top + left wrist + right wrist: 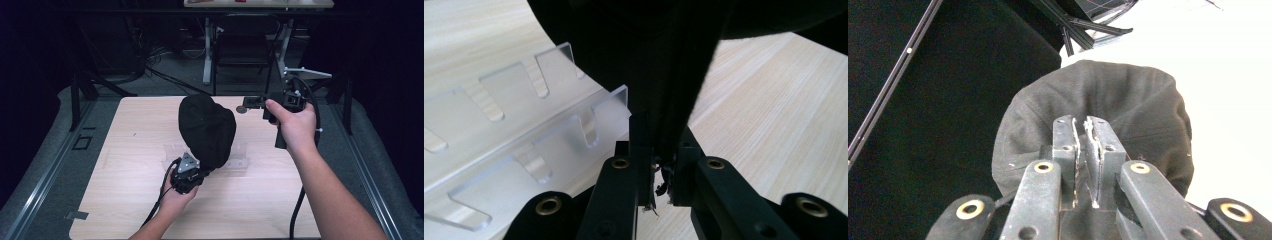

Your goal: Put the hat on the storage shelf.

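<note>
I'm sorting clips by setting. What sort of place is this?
Probably a lab or workshop recording station: a bare wooden table, loose cables on the floor behind it, and a desk frame with a chair in the dim background.

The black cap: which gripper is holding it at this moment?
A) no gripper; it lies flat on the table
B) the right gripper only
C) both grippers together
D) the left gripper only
D. In the left gripper view the left gripper has its jaws clamped on an edge of the black cap, while in the high view the right gripper is apart from the cap, its jaws closed on nothing.
</note>
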Demonstrator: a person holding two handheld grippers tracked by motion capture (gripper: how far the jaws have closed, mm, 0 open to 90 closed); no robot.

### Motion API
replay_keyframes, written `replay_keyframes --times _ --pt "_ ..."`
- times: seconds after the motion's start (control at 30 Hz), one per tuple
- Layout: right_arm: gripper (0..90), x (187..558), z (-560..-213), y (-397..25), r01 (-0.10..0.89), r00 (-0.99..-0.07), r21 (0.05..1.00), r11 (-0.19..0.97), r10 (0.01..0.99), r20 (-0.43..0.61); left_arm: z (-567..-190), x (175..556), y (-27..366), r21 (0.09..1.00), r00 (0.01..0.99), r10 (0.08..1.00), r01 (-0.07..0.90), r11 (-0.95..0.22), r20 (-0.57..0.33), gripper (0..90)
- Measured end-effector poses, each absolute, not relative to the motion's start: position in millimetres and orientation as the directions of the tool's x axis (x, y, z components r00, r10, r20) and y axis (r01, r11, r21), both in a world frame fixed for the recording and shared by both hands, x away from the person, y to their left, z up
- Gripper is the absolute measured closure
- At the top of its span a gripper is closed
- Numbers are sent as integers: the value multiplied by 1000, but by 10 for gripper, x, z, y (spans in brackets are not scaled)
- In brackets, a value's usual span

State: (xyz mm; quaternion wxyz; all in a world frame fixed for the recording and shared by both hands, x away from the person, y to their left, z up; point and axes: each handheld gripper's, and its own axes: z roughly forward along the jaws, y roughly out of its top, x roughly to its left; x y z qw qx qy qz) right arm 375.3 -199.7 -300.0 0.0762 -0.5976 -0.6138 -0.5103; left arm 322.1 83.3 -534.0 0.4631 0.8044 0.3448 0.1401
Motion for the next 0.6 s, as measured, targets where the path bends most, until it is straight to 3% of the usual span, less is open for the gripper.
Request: replay_keyframes --times 0.6 --pt "805 3712 -3046 -2112 811 -259 528 -252 655 710 -5543 3275 955 816 697 677 521 -250 -237 838"
